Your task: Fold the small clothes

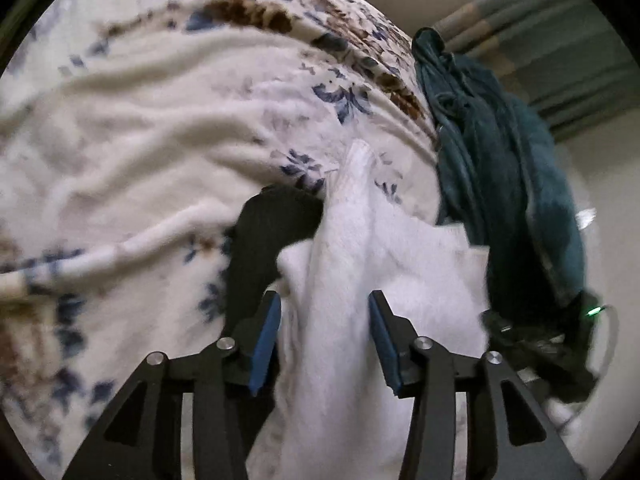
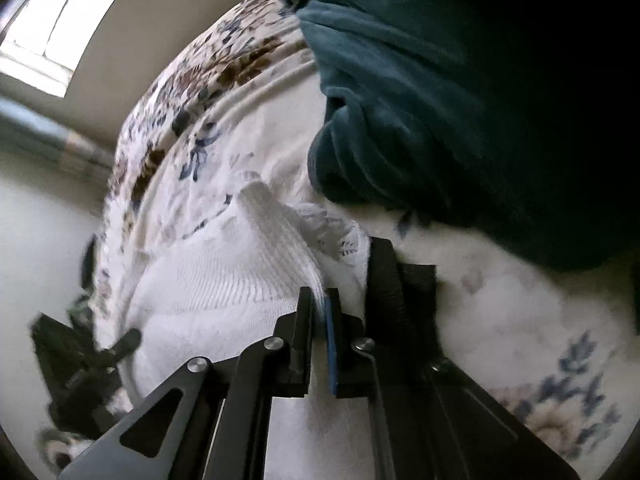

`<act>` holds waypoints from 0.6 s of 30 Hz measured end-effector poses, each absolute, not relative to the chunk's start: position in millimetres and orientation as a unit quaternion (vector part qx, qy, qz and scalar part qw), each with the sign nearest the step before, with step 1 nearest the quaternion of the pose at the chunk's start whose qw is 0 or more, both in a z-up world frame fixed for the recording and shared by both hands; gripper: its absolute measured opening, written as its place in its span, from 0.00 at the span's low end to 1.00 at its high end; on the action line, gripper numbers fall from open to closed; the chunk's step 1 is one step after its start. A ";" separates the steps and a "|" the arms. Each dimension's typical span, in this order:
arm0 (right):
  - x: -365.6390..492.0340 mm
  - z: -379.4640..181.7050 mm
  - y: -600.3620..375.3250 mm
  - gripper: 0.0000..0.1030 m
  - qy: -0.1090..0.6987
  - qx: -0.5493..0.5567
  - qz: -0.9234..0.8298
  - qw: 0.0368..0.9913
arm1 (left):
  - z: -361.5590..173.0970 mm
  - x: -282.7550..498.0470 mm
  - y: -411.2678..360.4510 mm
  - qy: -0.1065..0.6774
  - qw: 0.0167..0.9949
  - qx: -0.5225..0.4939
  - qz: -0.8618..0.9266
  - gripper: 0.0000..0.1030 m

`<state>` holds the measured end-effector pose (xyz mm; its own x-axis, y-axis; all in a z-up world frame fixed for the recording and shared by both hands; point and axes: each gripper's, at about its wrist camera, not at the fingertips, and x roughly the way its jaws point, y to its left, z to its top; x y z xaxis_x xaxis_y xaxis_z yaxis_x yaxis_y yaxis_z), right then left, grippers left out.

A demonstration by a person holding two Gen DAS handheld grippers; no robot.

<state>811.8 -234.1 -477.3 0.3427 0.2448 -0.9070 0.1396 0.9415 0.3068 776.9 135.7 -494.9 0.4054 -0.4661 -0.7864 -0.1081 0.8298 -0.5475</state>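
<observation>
White knit garment [image 2: 240,280]: on floral blanket [image 1: 140,140]; long axis toward 12 o'clock. Right gripper [image 2: 320,320]: clenched on its edge. Left gripper [image 1: 324,332]: spread, straddling the cloth, grasping nothing. Teal garment [image 1: 500,168]: 2 o'clock.

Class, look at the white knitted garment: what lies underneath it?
Under the white knitted garment lies the floral blanket, and a black cloth item pokes out from beneath its left edge. How far that black item runs is hidden by the garment.

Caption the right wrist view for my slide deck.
Right hand-held gripper pinching white garment over floral blanket, teal cloth beside.
</observation>
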 end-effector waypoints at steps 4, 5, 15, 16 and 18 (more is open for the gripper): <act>773.4 -455.5 -215.9 0.87 0.558 0.076 0.002 0.826 | -473.4 740.5 112.4 0.541 0.828 -0.147 -0.012 0.83; 759.9 -452.2 -212.2 0.87 0.557 0.056 -0.009 0.829 | -470.6 730.2 108.3 0.541 0.831 -0.128 0.006 0.84; 651.2 -412.5 -193.9 1.00 0.522 -0.040 -0.061 0.850 | -439.0 648.8 88.9 0.537 0.839 -0.064 0.051 0.84; 643.5 -407.1 -194.8 1.00 0.522 -0.036 -0.063 0.850 | -436.0 646.8 87.5 0.537 0.840 -0.062 0.052 0.84; 628.8 -396.4 -196.6 1.00 0.521 -0.031 -0.065 0.851 | -424.0 634.5 83.1 0.532 0.844 -0.052 0.050 0.84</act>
<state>628.8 -196.6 -396.4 0.4495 -0.1435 -0.8817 0.0784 0.9895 -0.1211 634.5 83.1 -424.0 0.4290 0.0294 -0.9028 -0.1409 0.9894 -0.0348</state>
